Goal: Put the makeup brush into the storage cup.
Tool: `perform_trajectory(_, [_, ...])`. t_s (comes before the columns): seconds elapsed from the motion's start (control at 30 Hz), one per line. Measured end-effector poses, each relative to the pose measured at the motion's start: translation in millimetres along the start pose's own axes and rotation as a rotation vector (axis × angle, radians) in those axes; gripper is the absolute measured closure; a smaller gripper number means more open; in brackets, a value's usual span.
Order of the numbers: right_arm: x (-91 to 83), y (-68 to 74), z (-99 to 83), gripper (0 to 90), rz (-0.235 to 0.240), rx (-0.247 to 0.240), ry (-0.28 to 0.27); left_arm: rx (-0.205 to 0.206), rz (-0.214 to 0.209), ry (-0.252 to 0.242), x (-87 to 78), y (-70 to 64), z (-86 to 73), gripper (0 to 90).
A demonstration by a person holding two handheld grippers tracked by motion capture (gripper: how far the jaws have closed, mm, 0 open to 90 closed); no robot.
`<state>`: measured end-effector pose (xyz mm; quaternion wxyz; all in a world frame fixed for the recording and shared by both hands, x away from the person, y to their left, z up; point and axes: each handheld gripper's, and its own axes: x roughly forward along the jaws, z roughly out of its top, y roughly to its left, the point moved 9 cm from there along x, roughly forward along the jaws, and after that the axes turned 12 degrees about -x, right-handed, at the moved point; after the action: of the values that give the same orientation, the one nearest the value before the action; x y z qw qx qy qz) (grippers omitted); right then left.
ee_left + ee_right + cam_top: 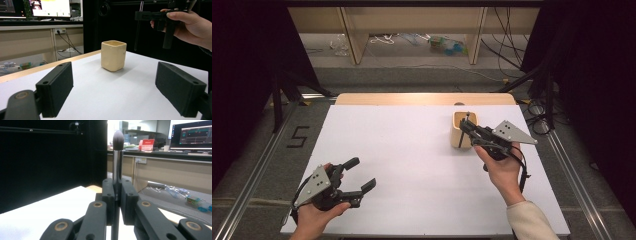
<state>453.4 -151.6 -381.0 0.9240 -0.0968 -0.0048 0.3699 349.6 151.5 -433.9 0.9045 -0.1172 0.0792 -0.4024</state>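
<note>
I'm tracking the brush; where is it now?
The brush is clamped upright in the right tool, held above the cream cup at the table's far right.

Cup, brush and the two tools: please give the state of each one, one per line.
Cup: upright on the white table, open at the top, nothing touching it.
Brush: held upright, bristles up, above the table.
Right tool: shut on the brush, near the cup.
Left tool: open, empty, low over the near left of the table.
</note>
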Motion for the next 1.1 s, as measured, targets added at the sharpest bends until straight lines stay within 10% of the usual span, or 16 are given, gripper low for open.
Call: perform_trajectory(1.1, [5.7,-9.2,6.1,83.8,-0.025,0.002,-0.011,-0.001,-0.006,-0.003,1.2,-1.4,-0.2,14.6])
